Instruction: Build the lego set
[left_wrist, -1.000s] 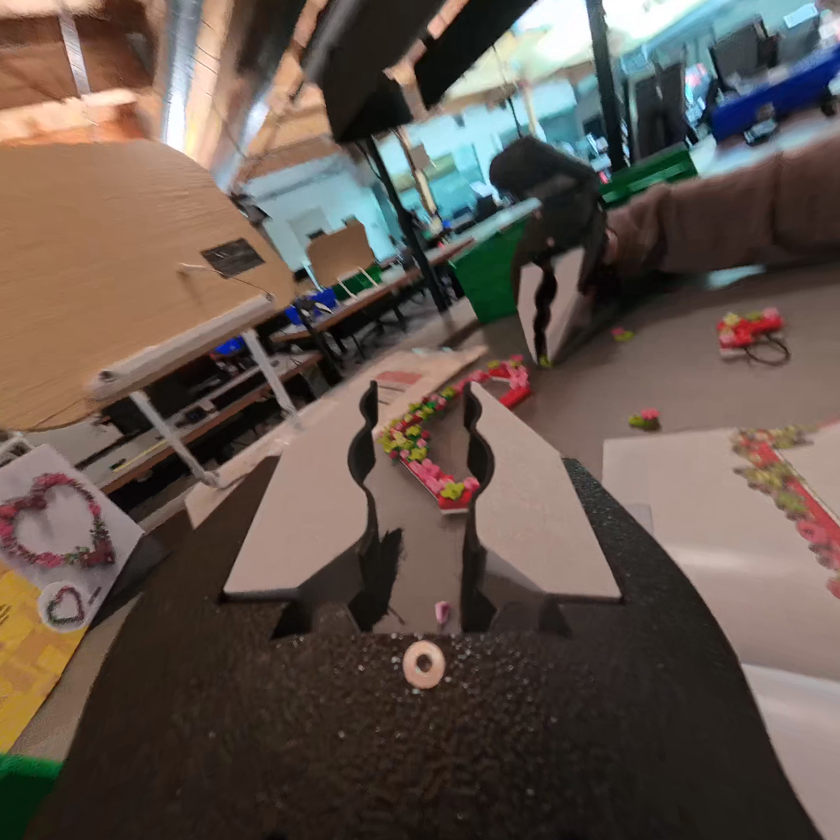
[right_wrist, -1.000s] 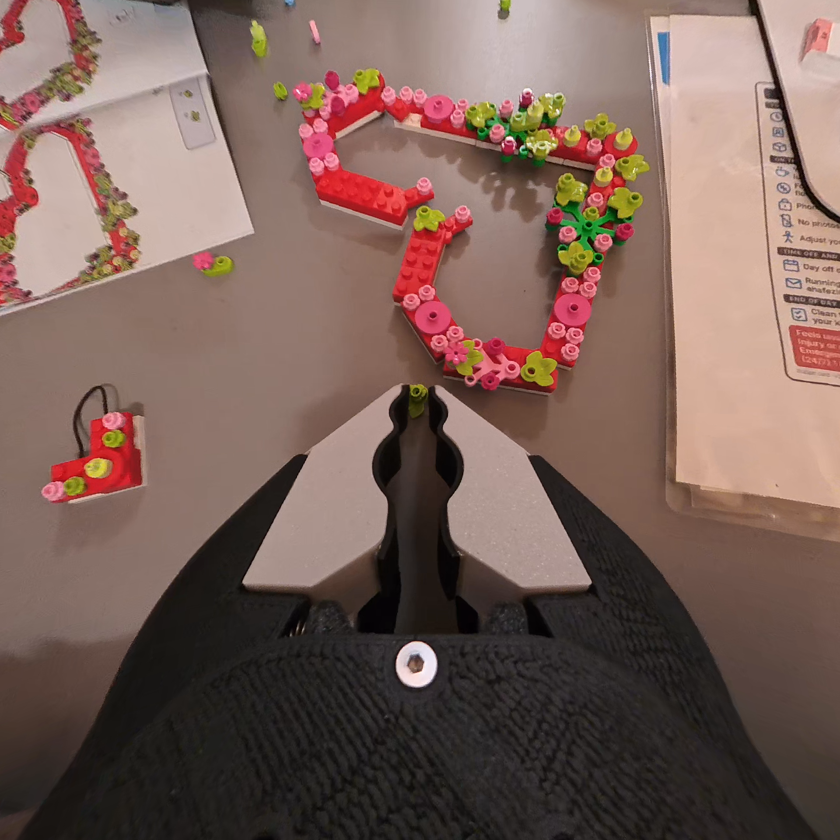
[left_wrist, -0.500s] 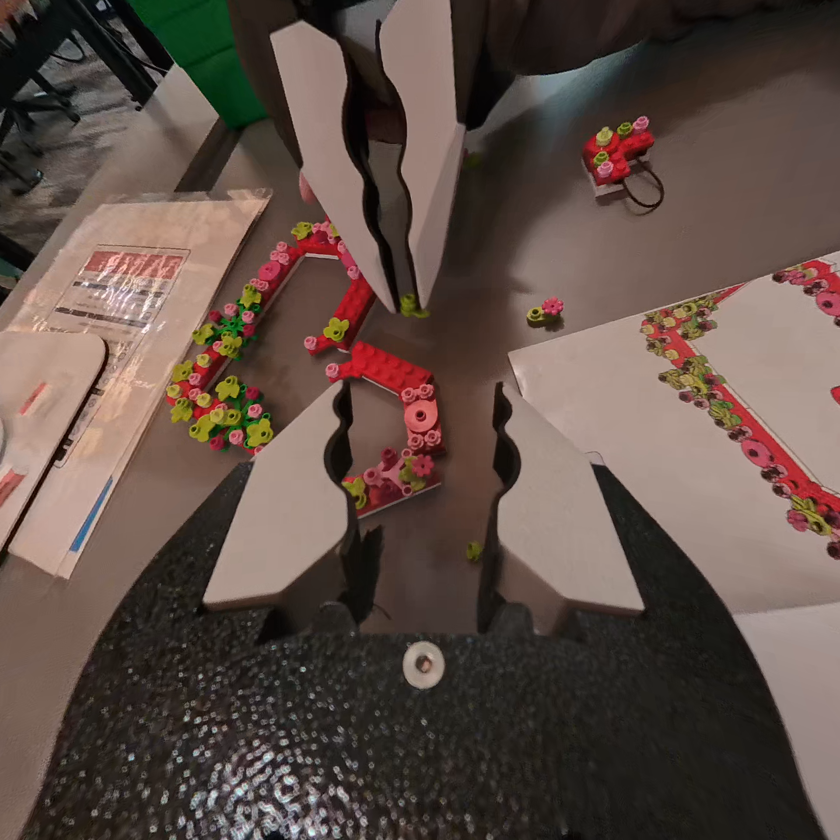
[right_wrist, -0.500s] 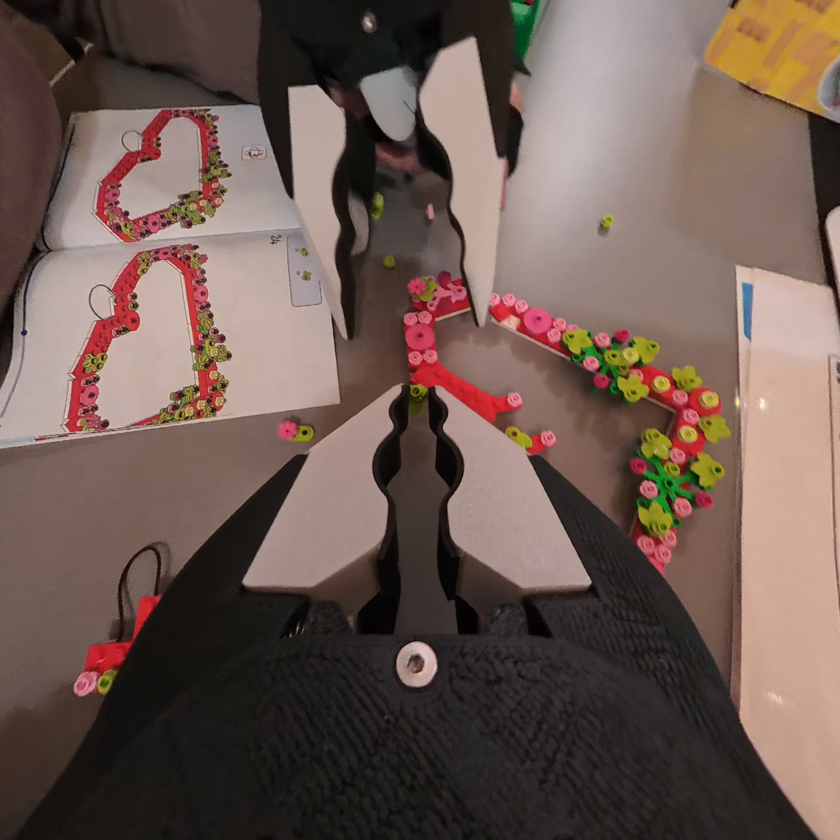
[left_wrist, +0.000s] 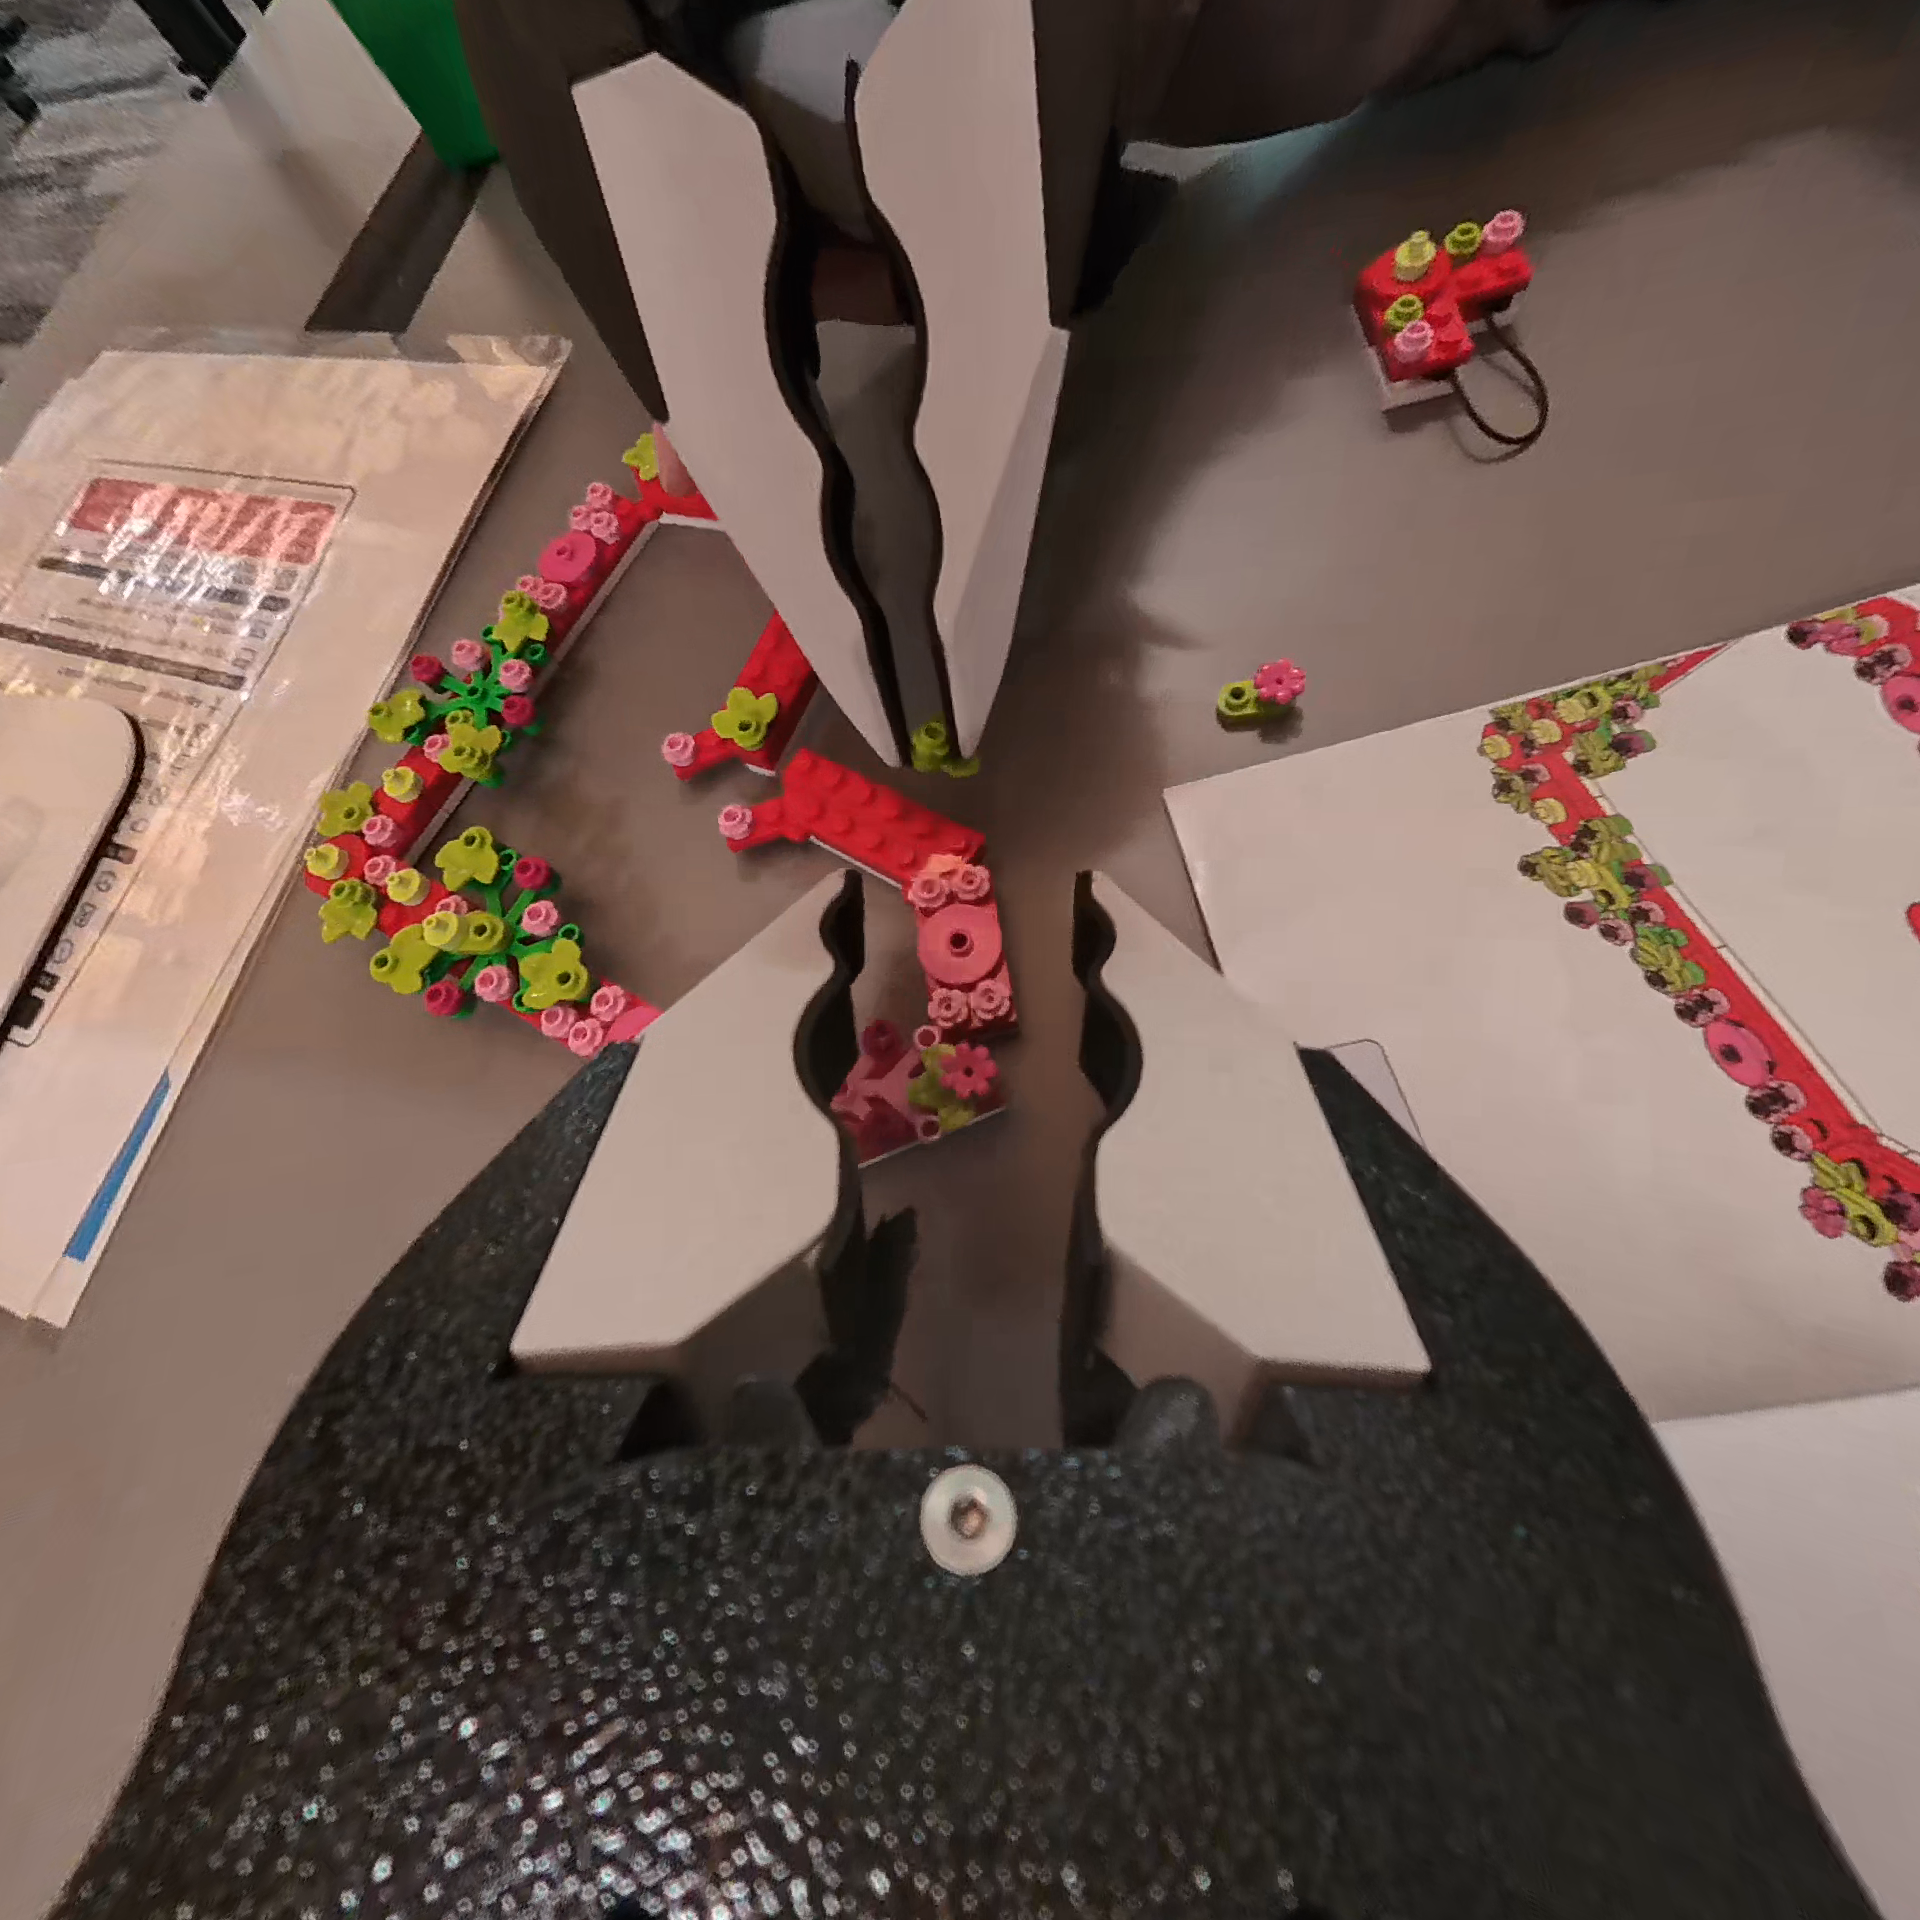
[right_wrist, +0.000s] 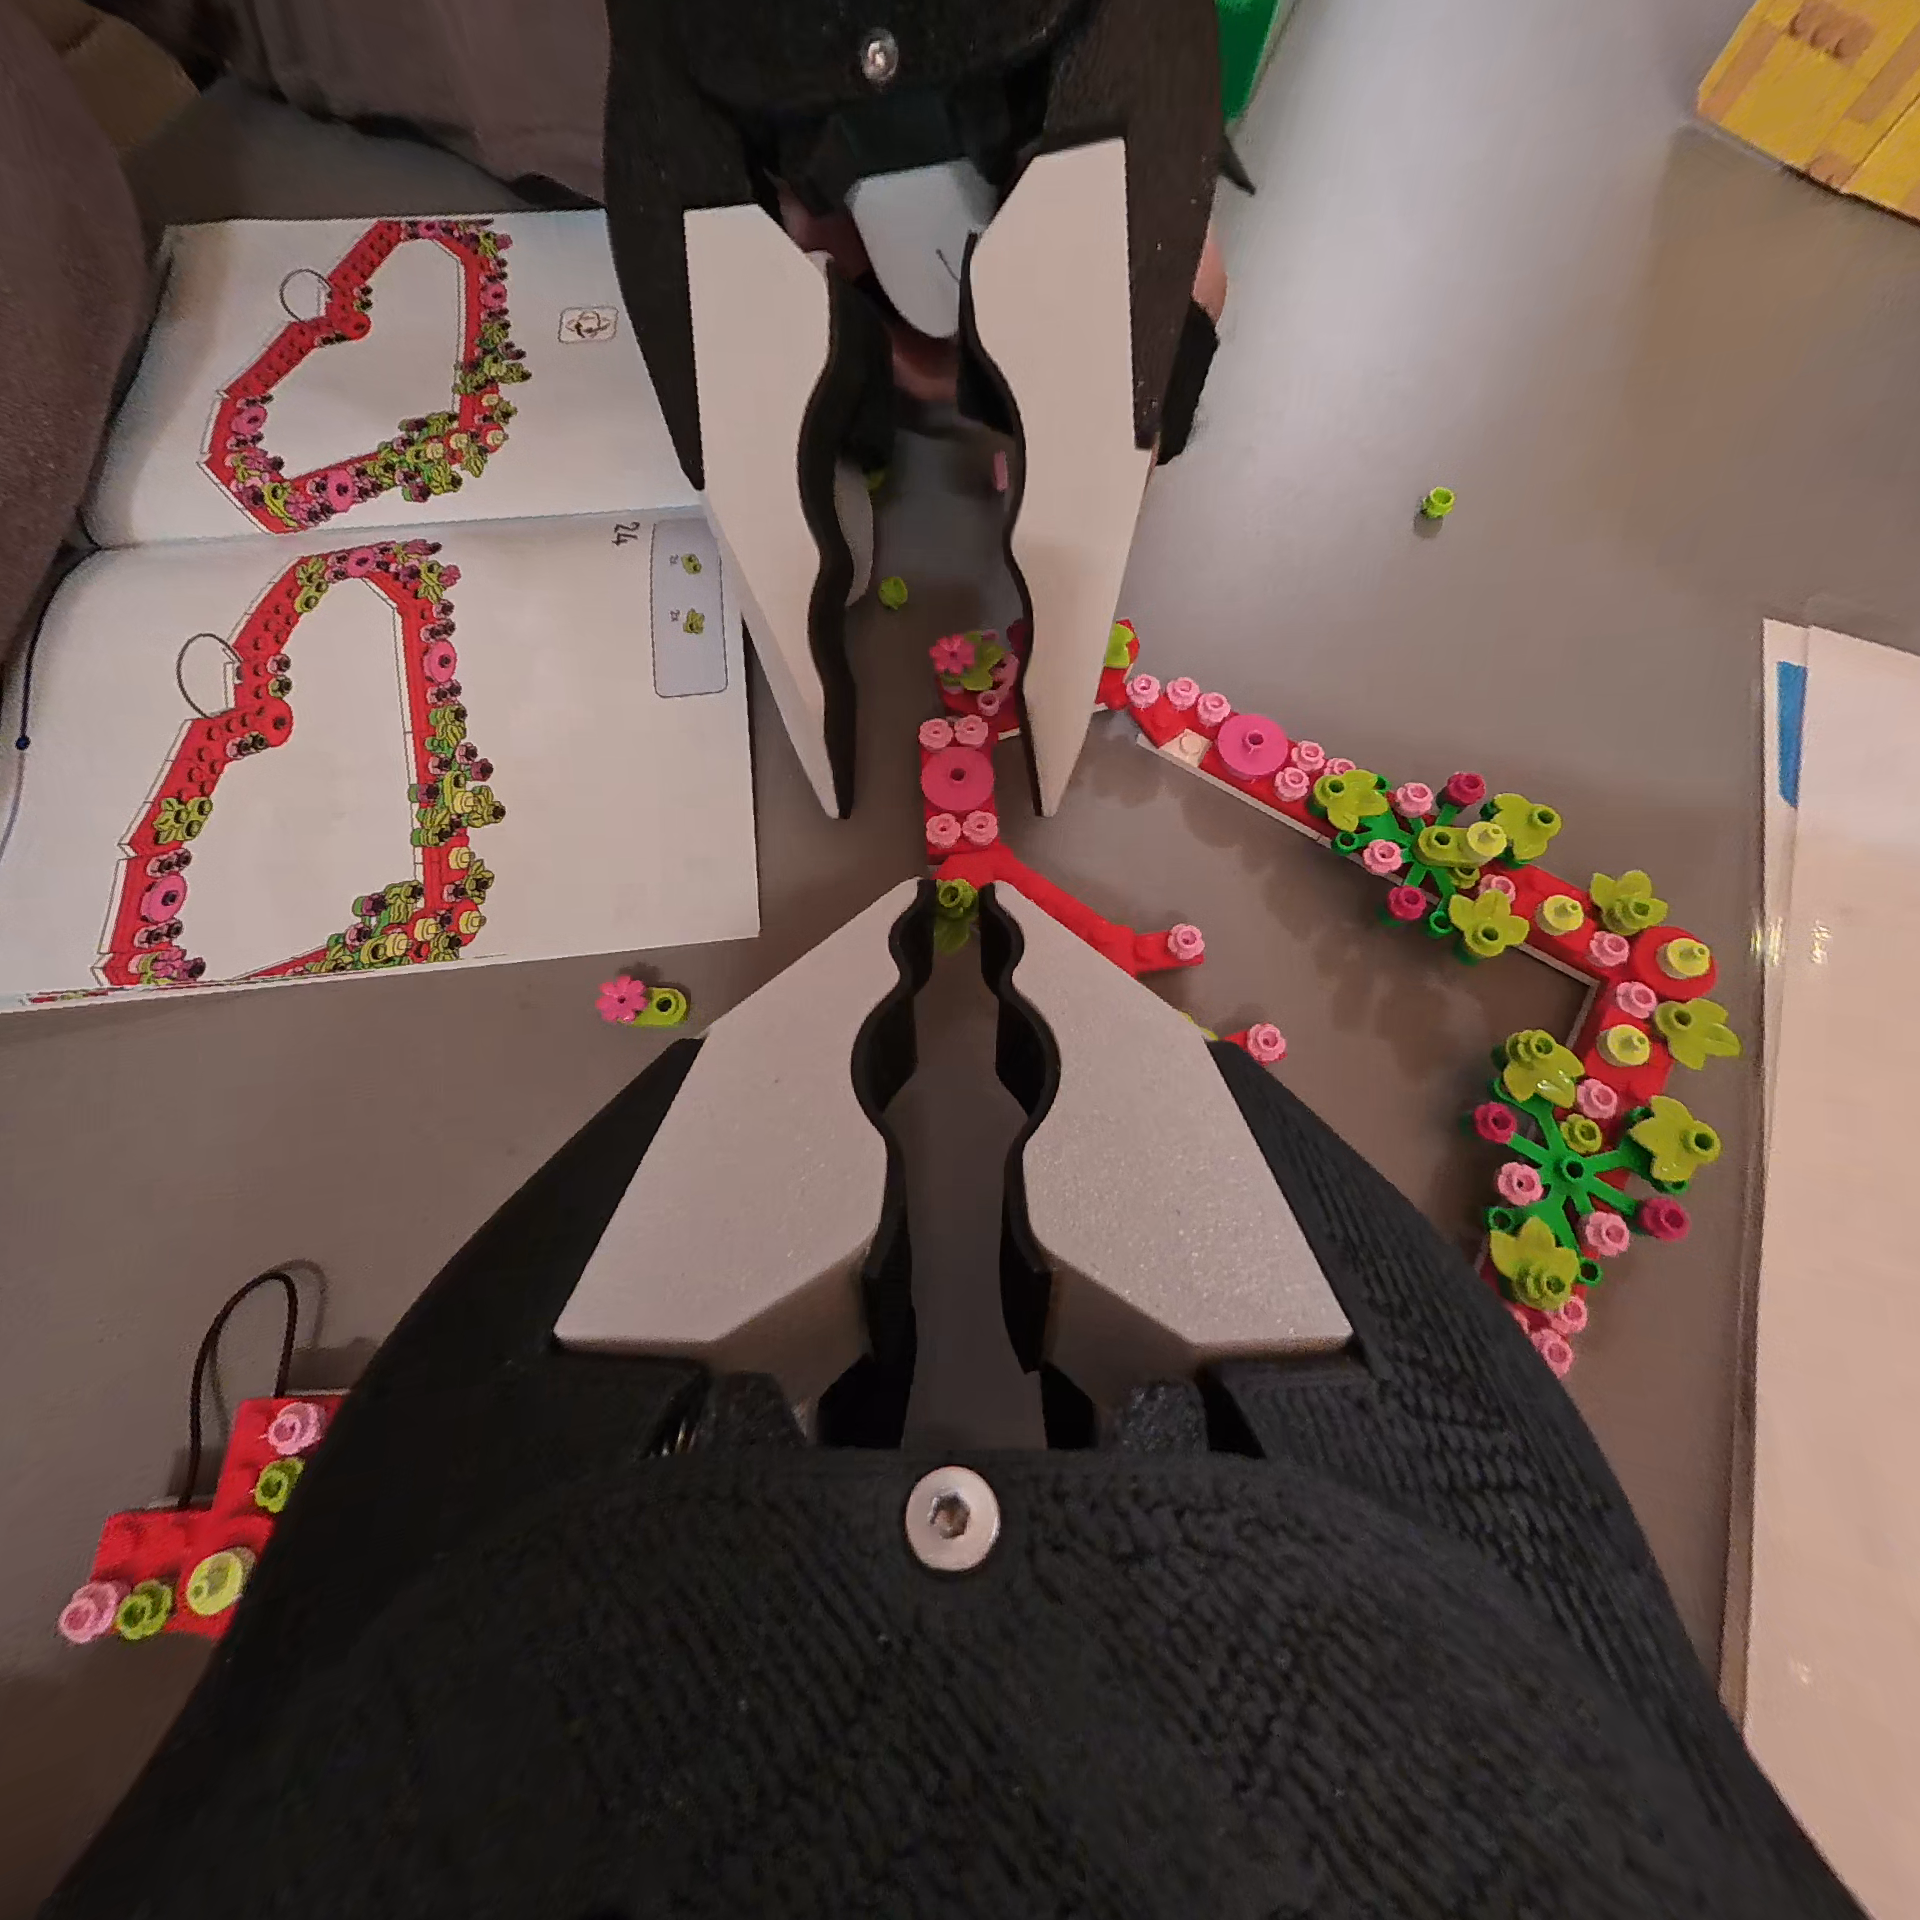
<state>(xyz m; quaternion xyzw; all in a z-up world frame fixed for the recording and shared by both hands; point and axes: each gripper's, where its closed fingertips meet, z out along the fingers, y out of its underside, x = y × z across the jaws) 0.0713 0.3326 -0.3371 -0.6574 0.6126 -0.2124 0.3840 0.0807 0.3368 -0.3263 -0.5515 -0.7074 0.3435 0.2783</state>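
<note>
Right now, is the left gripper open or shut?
Open: the left gripper shows a wide gap between its fingertips, straddling the red heart frame.

The left claw (left_wrist: 966, 894) has a rough, speckled black plastic body that glints, with matt, smooth pale grey fingers (left_wrist: 717, 1122) and a shiny metal screw (left_wrist: 968, 1519). The right claw (right_wrist: 951, 899) has a ribbed, cloth-like matt black body. The tabletop (left_wrist: 312, 1247) is smooth, dull grey-brown with a soft sheen. The lego heart frame (left_wrist: 914, 831) is glossy plastic. On the left, a clear plastic sleeve (left_wrist: 239, 540) shines over paper; the instruction booklet (right_wrist: 582, 790) is smooth paper.
</note>
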